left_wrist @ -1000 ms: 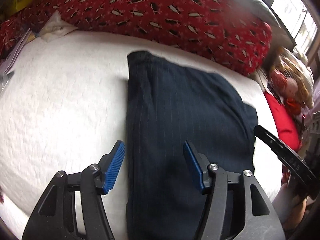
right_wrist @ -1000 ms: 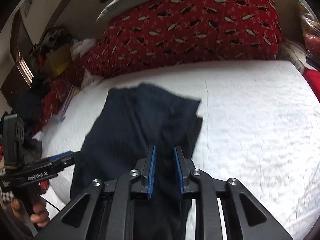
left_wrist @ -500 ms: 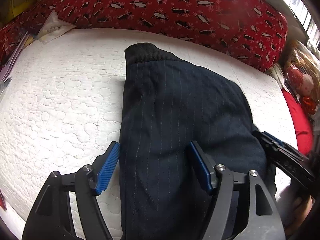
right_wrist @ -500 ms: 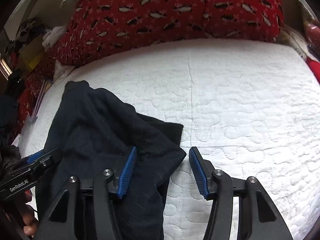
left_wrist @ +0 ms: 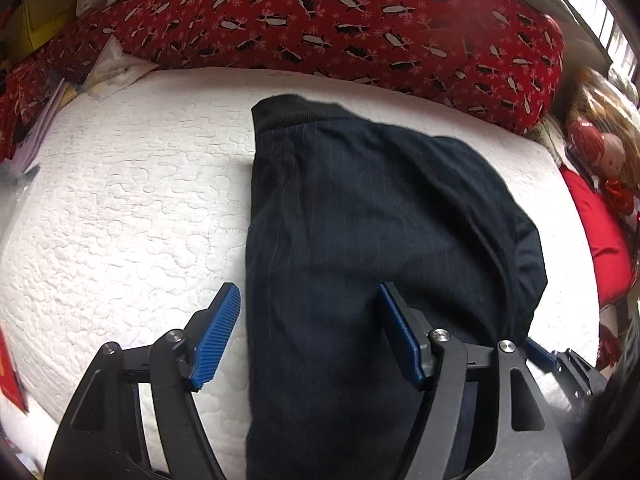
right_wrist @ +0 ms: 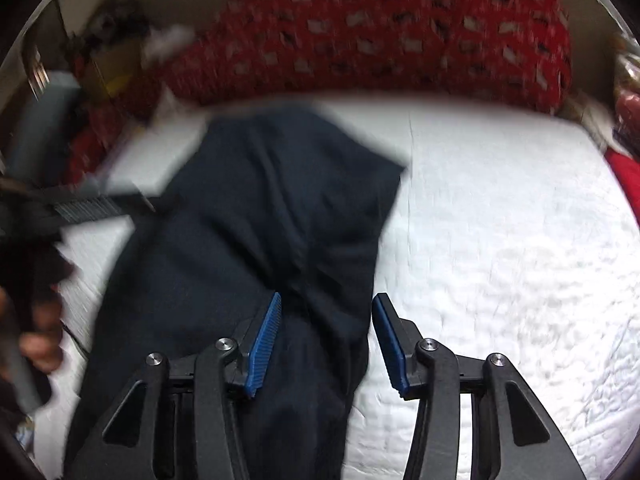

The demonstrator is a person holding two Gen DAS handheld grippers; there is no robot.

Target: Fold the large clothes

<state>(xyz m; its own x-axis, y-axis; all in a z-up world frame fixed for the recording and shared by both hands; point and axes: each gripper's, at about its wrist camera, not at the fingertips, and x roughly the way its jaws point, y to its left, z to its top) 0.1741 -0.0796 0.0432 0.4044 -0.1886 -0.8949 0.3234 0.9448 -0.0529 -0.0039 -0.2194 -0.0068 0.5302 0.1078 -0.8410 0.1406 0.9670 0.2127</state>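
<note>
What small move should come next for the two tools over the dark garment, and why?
Probably lower both and close on the near edge of the dark garment. The left tool is open astride its left edge; the right tool is closing around its bunched right edge, pads not yet pressing.

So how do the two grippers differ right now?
The left gripper stands wider, straddling the dark garment's left edge; the right gripper is narrower, its jaws closing around the bunched right edge. The left view is sharp; the right view is blurred. Both have blue pads, point down at the white bed, and neither pinches cloth.
</note>
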